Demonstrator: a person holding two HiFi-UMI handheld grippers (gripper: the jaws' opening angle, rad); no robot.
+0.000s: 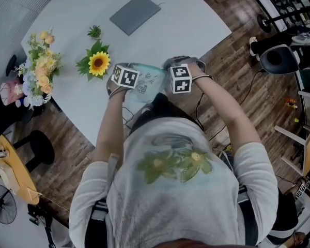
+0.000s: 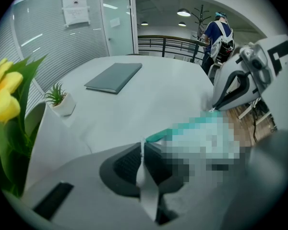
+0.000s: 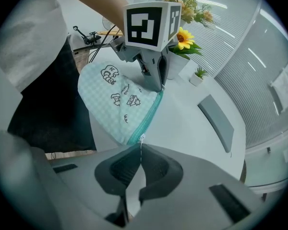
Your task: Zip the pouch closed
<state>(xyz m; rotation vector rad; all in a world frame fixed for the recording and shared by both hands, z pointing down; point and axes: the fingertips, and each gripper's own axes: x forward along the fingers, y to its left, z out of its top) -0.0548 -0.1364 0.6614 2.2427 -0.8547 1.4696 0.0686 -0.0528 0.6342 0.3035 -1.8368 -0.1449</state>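
Observation:
A pale green checked pouch [image 1: 147,82] with small cartoon prints hangs between my two grippers over the near edge of the white table [image 1: 196,19]. My left gripper [image 2: 144,148] is shut on one end of the pouch [image 2: 156,136], beside its teal zipper band. My right gripper [image 3: 140,148] is shut on the small zipper pull [image 3: 142,138] at the other end of the pouch [image 3: 116,99]. The teal zipper [image 3: 151,111] runs from there to the left gripper [image 3: 153,78]. In the head view the marker cubes of the left gripper [image 1: 125,77] and right gripper [image 1: 180,79] hide the jaws.
A grey flat case [image 1: 135,13] lies at the far side of the table. A sunflower [image 1: 98,63], a small potted plant [image 1: 94,32] and a bouquet [image 1: 39,68] stand on the left. A dark chair [image 1: 278,59] is on the wooden floor at right. A person [image 2: 218,35] stands far behind.

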